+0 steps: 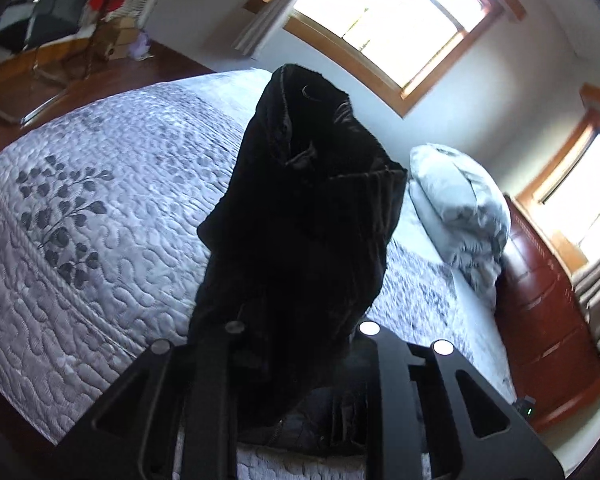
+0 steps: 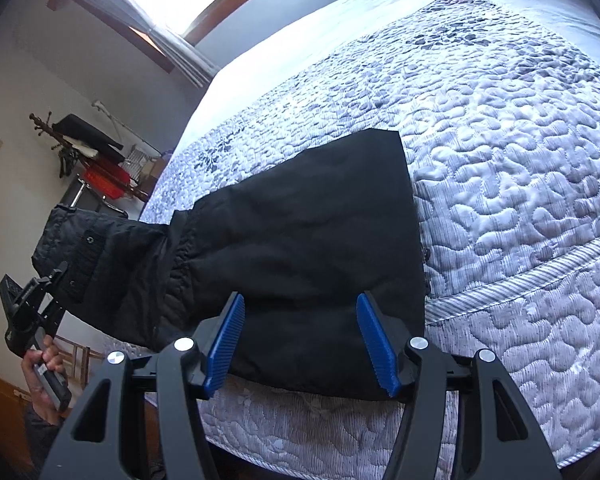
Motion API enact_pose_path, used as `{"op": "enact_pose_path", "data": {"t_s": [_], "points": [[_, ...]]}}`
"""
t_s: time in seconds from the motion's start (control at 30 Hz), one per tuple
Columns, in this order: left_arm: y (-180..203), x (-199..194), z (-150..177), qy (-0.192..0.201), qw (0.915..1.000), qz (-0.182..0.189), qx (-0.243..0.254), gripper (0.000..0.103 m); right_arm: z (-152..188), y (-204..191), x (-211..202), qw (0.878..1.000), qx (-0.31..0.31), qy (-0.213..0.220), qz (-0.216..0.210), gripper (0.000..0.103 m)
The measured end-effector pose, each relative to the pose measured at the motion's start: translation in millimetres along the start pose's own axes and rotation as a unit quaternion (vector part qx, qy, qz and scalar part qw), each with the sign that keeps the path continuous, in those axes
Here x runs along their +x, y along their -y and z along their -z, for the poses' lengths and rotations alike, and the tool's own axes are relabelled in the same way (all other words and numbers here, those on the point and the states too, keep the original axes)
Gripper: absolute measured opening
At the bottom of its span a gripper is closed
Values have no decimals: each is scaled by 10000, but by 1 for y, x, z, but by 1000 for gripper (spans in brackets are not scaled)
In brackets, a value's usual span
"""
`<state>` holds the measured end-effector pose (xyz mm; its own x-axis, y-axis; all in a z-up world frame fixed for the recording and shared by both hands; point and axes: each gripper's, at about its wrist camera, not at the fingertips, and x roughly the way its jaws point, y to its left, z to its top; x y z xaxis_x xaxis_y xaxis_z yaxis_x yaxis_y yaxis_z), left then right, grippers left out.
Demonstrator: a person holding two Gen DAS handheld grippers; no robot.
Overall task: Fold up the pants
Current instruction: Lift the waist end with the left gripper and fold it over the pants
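Note:
Black pants [image 2: 300,248] lie partly on the quilted bed [image 2: 520,160], their leg end flat on the quilt near the bed's front edge. The waist end [image 2: 80,248] is lifted off the bed's left side, held by my left gripper [image 2: 50,284]. In the left wrist view the pants [image 1: 300,220] hang over my left gripper [image 1: 296,360], which is shut on them; the fabric hides its fingertips. My right gripper [image 2: 300,344] is open, its blue pads [image 2: 228,340] just above the pants' near edge, holding nothing.
A pillow [image 1: 460,216] lies at the head of the bed beside a wooden headboard [image 1: 548,320]. Windows [image 1: 384,20] are on the wall. A coat rack with clothes [image 2: 88,148] and a chair [image 1: 56,4] stand on the wooden floor.

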<state>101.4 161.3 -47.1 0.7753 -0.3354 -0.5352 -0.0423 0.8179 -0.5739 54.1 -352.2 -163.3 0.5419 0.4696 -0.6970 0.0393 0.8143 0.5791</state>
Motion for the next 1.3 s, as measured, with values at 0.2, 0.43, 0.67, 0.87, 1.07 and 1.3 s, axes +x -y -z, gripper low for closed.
{"op": "enact_pose_path", "data": {"t_s": [0.2,0.43,0.67,0.87,1.07,1.3], "points": [[30,11,17,-241,9990,-83,362,21,3,6,-9,9999,72,104,-61,60],[66,29,43,-607,9923,-284,1038,24,7,21,-25,9992,251,279,-106,60],[88,53,72,-1015,9857,-260,1317,24,10,29,-35,9986,333,375,-152,60],[101,73,94,-1294,9775,-385,1619,24,10,31,-40,9982,354,439,-225,60],[111,94,117,-1614,9638,-549,2051,28,12,23,-32,9985,269,359,-298,60],[114,119,142,-1908,9507,-673,2351,38,17,15,-20,9993,144,184,-303,61]]}}
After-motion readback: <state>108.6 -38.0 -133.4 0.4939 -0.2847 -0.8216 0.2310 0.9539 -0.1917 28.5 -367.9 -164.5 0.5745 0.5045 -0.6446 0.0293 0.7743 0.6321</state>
